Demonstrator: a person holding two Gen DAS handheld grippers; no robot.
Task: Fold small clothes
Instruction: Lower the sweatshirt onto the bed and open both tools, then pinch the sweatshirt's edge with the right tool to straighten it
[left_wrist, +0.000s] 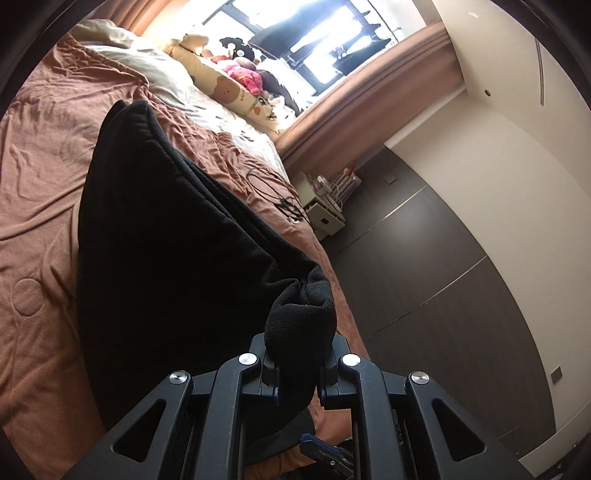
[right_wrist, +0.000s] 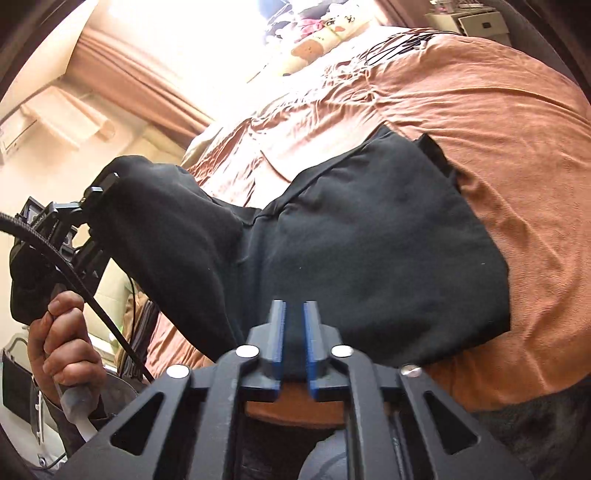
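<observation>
Left tongs (left_wrist: 295, 363) clamp a raised corner of the black garment (right_wrist: 369, 236); right tongs (right_wrist: 294, 325), narrow, pinch its near edge on the bed (right_wrist: 517, 122).

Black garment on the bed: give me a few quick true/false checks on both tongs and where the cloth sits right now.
1. The left tongs pinch a bunched end of the black garment. True.
2. The right tongs are wide open and away from the cloth. False: their blue pads sit close together with black fabric between them.
3. The garment lies wholly flat on the bedspread. False: the left end is lifted off the bed.
4. A tangle of black cable lies on the bedspread. True.
5. The bedspread is blue. False: it is brownish orange.
</observation>
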